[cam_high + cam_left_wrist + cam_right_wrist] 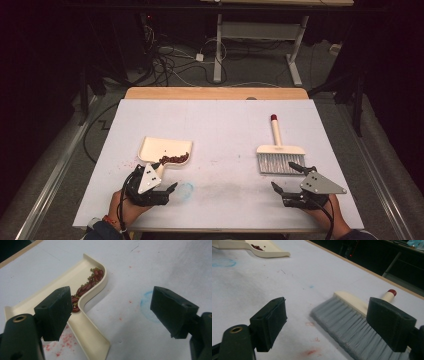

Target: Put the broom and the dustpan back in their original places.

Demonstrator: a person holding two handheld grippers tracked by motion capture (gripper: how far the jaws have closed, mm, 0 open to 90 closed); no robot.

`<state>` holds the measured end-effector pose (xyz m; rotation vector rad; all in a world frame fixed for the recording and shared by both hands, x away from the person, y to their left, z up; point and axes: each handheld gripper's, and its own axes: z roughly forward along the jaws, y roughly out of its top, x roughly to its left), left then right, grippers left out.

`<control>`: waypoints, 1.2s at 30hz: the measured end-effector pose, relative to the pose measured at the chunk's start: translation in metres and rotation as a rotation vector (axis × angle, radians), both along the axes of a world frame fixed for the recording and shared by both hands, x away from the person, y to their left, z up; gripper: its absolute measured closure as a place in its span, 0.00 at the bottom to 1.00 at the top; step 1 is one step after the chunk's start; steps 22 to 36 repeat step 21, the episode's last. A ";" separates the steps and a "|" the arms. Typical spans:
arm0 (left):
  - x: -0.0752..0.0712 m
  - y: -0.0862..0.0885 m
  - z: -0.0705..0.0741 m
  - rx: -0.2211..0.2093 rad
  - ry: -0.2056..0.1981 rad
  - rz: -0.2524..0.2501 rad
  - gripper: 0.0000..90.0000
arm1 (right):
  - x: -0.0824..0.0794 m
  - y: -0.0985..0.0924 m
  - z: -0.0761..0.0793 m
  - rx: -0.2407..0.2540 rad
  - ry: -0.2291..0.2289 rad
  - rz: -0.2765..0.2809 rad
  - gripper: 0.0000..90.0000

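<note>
1. The dustpan [162, 151], holding red beans [174, 159], lies on the desk [220, 125].
2. Left gripper [162, 176] gapes empty at the dustpan's handle.
3. Right gripper [286, 176], open, sits well right of the dustpan, beside the brush [279, 156].

I count one dustpan [162, 150] and one brush [279, 155] on my table. The beans [174, 159] in the pan are too many and too small to count.
</note>
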<state>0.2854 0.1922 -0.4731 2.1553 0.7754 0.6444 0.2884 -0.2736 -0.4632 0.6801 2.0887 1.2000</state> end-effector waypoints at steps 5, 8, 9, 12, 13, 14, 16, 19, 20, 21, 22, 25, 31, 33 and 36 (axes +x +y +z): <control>0.000 -0.001 0.000 0.004 -0.003 -0.006 0.20 | 0.000 -0.001 0.000 0.000 -0.004 0.001 0.19; 0.000 -0.001 0.000 0.003 -0.001 -0.004 0.20 | 0.000 -0.001 0.000 -0.002 -0.003 0.000 0.19; 0.001 -0.001 0.000 0.003 -0.001 -0.004 0.20 | 0.001 -0.001 0.000 -0.003 -0.004 0.000 0.19; 0.001 -0.001 0.000 0.004 -0.001 -0.006 0.20 | 0.001 -0.001 0.000 -0.004 -0.005 0.000 0.19; 0.001 -0.001 0.000 0.004 0.000 -0.006 0.20 | 0.001 -0.001 0.000 -0.004 -0.004 -0.001 0.19; 0.001 -0.001 0.000 0.004 -0.001 -0.005 0.20 | 0.001 -0.001 0.000 -0.006 -0.005 0.000 0.19; 0.001 -0.001 0.000 0.004 -0.001 -0.009 0.20 | 0.000 -0.001 0.000 -0.007 -0.004 -0.001 0.19; 0.002 -0.002 0.000 0.005 -0.001 -0.010 0.20 | 0.000 -0.002 0.000 -0.006 -0.007 -0.002 0.19; 0.002 -0.002 0.001 0.005 -0.001 -0.009 0.20 | 0.000 -0.002 0.000 -0.005 -0.008 -0.006 0.19; 0.002 -0.003 0.001 0.004 -0.002 -0.009 0.20 | 0.000 -0.003 0.001 -0.003 -0.007 -0.007 0.19; 0.002 -0.003 0.001 0.004 -0.002 -0.009 0.20 | 0.000 -0.003 0.001 -0.003 -0.007 -0.007 0.19; 0.002 -0.003 0.001 0.004 -0.002 -0.009 0.20 | 0.000 -0.003 0.001 -0.003 -0.007 -0.007 0.19; 0.002 -0.003 0.001 0.004 -0.002 -0.009 0.20 | 0.000 -0.003 0.001 -0.003 -0.007 -0.007 0.19; 0.002 -0.003 0.001 0.004 -0.002 -0.009 0.20 | 0.000 -0.003 0.001 -0.003 -0.007 -0.007 0.19; 0.002 -0.003 0.001 0.004 -0.002 -0.009 0.20 | 0.000 -0.003 0.001 -0.003 -0.007 -0.007 0.19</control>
